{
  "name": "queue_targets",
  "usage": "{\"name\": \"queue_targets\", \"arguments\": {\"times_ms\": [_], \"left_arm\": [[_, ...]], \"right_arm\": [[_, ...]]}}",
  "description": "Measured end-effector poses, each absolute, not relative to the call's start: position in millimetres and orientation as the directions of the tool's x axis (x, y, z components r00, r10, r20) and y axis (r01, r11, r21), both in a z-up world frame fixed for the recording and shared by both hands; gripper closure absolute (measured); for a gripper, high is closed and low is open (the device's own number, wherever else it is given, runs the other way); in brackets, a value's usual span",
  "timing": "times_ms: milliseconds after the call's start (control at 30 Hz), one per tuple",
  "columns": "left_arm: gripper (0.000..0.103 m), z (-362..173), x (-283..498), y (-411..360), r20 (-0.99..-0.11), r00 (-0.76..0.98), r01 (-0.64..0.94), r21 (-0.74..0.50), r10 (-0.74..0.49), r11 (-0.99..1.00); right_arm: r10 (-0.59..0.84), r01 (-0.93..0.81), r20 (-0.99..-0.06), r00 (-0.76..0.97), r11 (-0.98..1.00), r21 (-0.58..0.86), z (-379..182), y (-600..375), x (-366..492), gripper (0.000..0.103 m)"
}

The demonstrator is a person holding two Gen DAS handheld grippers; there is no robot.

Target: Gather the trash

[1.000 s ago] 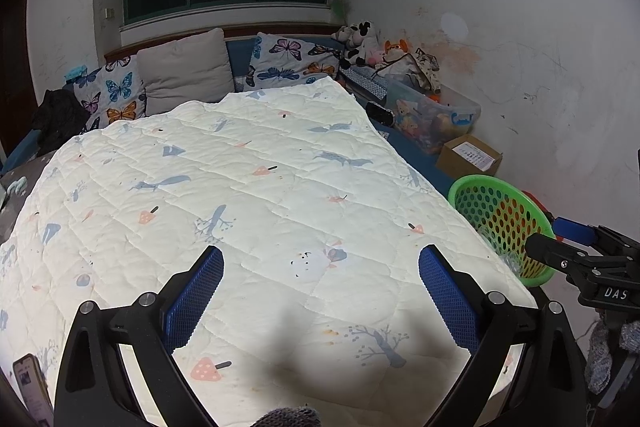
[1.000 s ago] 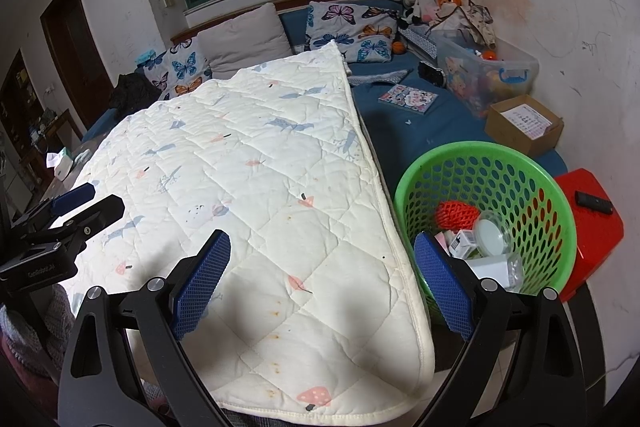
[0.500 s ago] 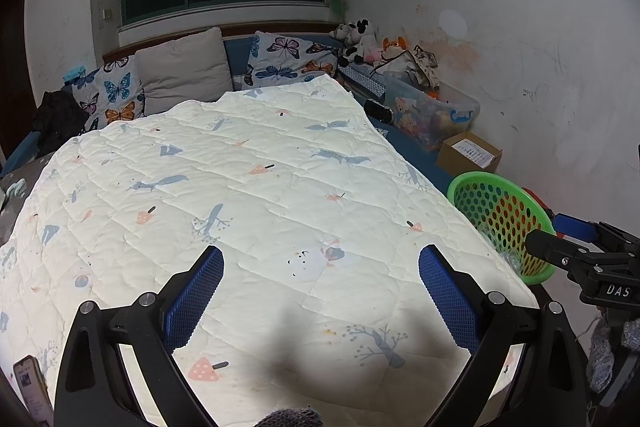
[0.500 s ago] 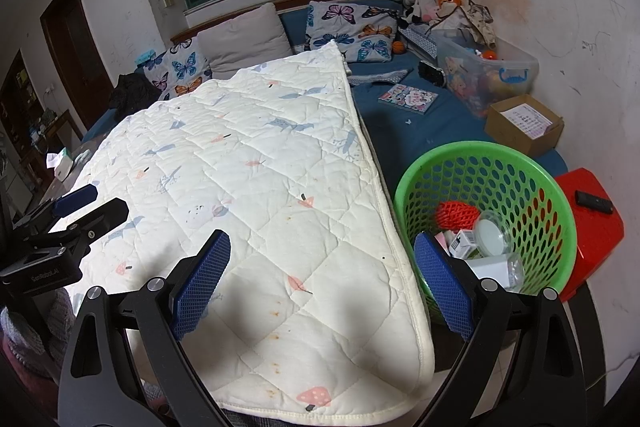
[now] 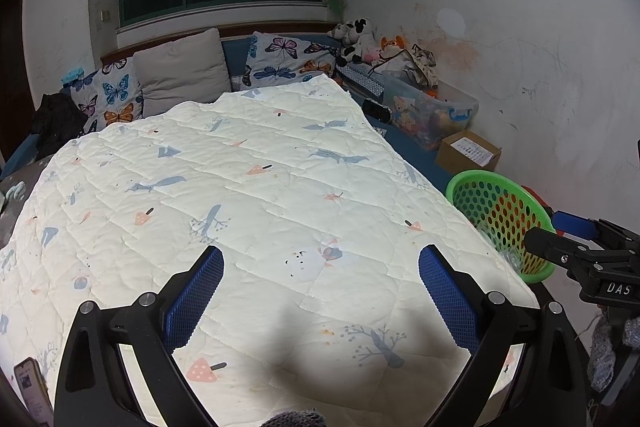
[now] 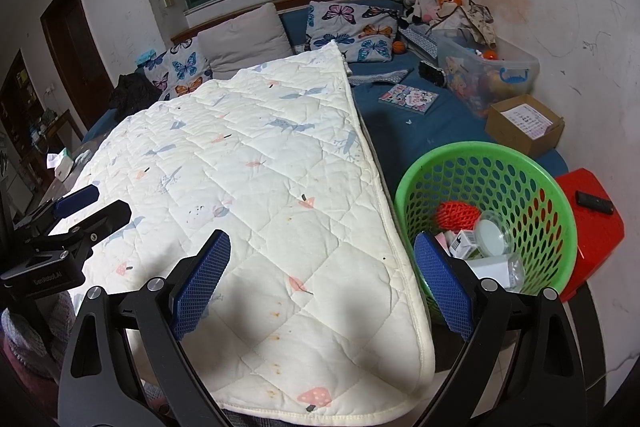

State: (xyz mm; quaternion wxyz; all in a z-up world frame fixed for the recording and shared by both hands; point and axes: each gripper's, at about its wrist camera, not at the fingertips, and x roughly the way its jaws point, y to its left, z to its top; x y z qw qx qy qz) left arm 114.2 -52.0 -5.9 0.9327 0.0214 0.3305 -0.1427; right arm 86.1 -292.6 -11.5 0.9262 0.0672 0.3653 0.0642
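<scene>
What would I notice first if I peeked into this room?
The big white quilt with little pictures, spread over the bed in the middle. Right beside it, on the right, sits a bright green basket holding trash, such as a red net. Both grippers, left and right, hang open over the quilt's near end, holding nothing.

Green perforated basket (image 6: 520, 163) beside quilt edge, upright, holding red netting (image 6: 456, 215), small boxes (image 6: 464, 241)

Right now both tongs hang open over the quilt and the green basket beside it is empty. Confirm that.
Not quite: the green basket is not empty. The right wrist view shows red netting, a small carton and a clear cup inside. Both tongs, left and right, do hang open over the quilt.
</scene>
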Motion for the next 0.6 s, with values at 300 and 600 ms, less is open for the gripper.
{"name": "queue_targets", "arguments": {"times_ms": [300, 600], "left_arm": [[0.008, -6.0, 114.7, -51.9, -0.623, 0.740, 0.280, -0.055, -0.252, 0.958], [0.008, -4.7, 113.9, -53.6, -0.619, 0.743, 0.281, -0.053, -0.252, 0.958]], "right_arm": [[0.167, -0.070, -0.668, 0.725, 0.983, 0.171, -10.5, -291.4, 85.4, 0.010], [0.168, -0.069, -0.668, 0.725, 0.983, 0.173, -10.3, -290.9, 85.0, 0.010]]}}
